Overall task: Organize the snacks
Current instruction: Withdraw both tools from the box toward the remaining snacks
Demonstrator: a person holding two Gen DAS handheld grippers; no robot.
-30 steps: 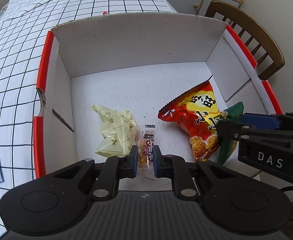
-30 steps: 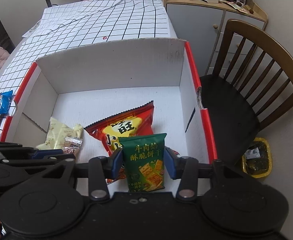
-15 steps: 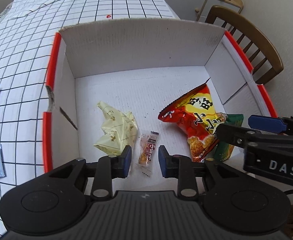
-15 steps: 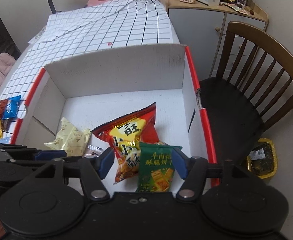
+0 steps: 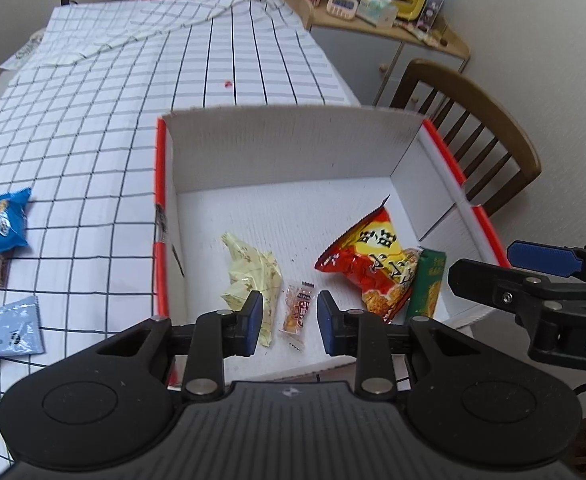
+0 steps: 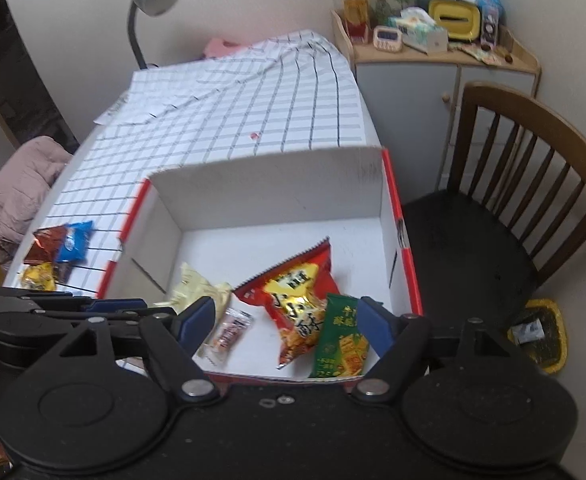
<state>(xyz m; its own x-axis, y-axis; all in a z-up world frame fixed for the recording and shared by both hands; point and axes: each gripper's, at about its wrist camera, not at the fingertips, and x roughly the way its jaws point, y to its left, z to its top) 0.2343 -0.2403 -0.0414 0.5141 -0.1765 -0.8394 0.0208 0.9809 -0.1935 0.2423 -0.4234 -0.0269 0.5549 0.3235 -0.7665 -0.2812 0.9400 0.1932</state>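
A white cardboard box (image 5: 293, 148) with red rims (image 6: 397, 216) holds a pale yellow packet (image 5: 253, 272), a small orange candy packet (image 5: 297, 310), a red chip bag (image 5: 373, 264) and a green cracker packet (image 5: 427, 284). My left gripper (image 5: 289, 322) is open and empty, above the box's near edge over the candy packet. My right gripper (image 6: 289, 320) is open wide and empty, above the red bag (image 6: 299, 300) and the green packet (image 6: 341, 340). Loose snacks lie on the checked cloth left of the box: a blue packet (image 5: 7, 220) and a grey-blue sachet (image 5: 11, 330).
A wooden chair (image 6: 533, 184) stands right of the box. A cabinet (image 6: 413, 80) with clutter is behind it. A desk lamp (image 6: 149, 4) stands at the table's far end. A yellow bin (image 6: 541, 334) sits on the floor. More snack packets (image 6: 57, 244) lie left of the box.
Both grippers opened and let go: the candy packet and the green packet now lie in the box. Both grippers have pulled up and back from the box.
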